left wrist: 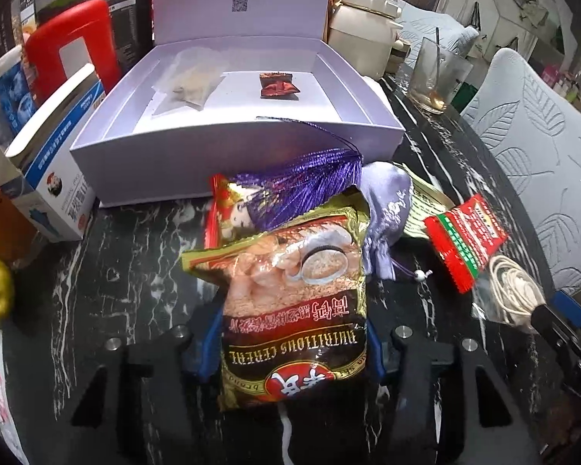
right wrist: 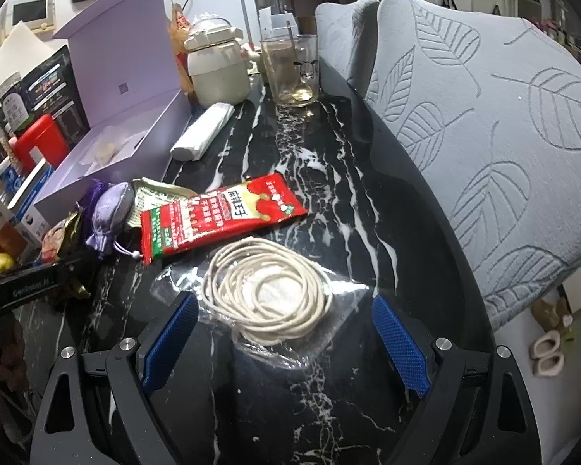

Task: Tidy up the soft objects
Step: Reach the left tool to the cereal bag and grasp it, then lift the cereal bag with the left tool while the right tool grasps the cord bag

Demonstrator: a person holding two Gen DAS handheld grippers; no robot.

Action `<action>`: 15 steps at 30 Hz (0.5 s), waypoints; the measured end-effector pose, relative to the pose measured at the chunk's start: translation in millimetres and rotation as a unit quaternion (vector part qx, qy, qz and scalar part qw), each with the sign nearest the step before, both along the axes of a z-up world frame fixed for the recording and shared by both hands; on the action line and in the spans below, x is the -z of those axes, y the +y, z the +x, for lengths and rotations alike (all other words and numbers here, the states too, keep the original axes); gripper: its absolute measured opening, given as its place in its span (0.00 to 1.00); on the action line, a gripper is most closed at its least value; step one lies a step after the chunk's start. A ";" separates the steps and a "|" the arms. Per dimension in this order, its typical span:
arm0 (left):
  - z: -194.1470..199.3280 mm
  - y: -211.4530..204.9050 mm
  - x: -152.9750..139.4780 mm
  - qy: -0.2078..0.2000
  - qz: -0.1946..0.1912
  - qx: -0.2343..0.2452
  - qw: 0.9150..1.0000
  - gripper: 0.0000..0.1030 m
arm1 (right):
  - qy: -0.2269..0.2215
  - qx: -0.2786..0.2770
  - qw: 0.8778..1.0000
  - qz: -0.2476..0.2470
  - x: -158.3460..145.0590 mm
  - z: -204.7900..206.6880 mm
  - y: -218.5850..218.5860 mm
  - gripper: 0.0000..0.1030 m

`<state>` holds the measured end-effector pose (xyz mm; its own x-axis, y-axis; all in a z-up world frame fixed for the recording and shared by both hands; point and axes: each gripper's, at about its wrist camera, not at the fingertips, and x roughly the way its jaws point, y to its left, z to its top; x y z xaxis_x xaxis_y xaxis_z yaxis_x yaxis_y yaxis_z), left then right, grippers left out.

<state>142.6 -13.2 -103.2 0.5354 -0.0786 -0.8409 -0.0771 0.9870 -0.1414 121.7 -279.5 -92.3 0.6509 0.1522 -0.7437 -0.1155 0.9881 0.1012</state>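
Gripping now: the left gripper (left wrist: 292, 343) has its blue pads pressed against both sides of the cereal packet (left wrist: 290, 302), clamped on its lower end near the printed band.
Cereal packet: it lies on the black marble table (left wrist: 135, 263) just in front of the lilac box (left wrist: 232, 143), its far end tucked under the purple tassel (left wrist: 310, 186) and the lilac satin pouch (left wrist: 383, 217).
How it will handle: I judge it light, crinkly foil over loose grain, so it should sag and buckle rather than stay flat; the film looks slick, and a hold across the filled middle seems surer than one at the seam.
Right gripper: the right gripper (right wrist: 286, 343) hovers with its jaws wide apart on either side of the bagged cord (right wrist: 271, 294), not touching it.
Bagged cord: a cream coil in a clear sleeve, limp and very light by my guess; pinching the coil itself should slip less than pinching the loose plastic edge.
Red sachet (right wrist: 220, 213): flat on the table, between the cord and the pouch, overlapping a greenish packet beneath.
Lilac box contents: lid stood open; inside lie a clear bag of pale pieces (left wrist: 189, 81) and a small dark-red wrapped sweet (left wrist: 277, 85), well apart, with bare floor left.
Glass (right wrist: 290, 73): holds a spoon and a little amber liquid at the bottom.
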 end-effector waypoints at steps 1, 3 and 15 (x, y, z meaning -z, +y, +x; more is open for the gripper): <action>-2.3 1.9 -0.3 0.002 -0.008 0.000 1.000 0.55 | -0.001 -0.001 1.000 0.000 0.3 0.4 0.7 0.90; -9.3 4.3 -2.2 0.004 -0.015 -0.001 1.000 0.55 | -0.002 -0.002 1.000 0.001 1.9 2.2 1.4 0.90; -40.2 9.9 -16.1 -0.012 -0.019 -0.001 1.000 0.55 | 0.019 -0.038 0.999 0.021 17.0 25.5 12.8 1.00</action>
